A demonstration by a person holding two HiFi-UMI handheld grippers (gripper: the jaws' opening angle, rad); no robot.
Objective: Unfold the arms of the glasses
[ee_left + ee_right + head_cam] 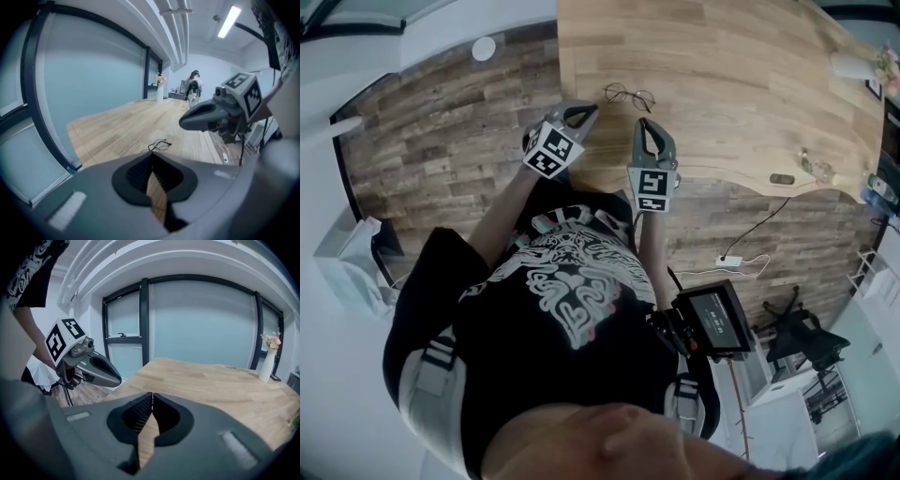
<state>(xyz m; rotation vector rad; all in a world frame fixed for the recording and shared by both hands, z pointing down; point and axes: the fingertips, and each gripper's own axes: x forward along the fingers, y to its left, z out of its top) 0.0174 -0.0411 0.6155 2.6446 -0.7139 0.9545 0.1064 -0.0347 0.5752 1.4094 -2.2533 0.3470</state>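
A pair of thin wire-framed glasses [629,95] lies on the light wooden table [741,75], arms folded as far as I can tell. In the left gripper view the glasses [160,145] lie a little beyond my jaws. My left gripper [585,110] hovers at the table's near edge, just short and left of the glasses, shut on nothing. Just right of it, my right gripper [648,123] is also shut and empty, slightly nearer me. Each gripper view shows the other gripper: the right gripper [206,117] and the left gripper [93,369]. The right gripper view does not show the glasses.
A white vase with flowers [268,363] stands at the table's far end. Small items [816,167] lie by the table's curved right edge. A power strip with cable [728,262] lies on the plank floor. A monitor [719,319] hangs at the person's waist.
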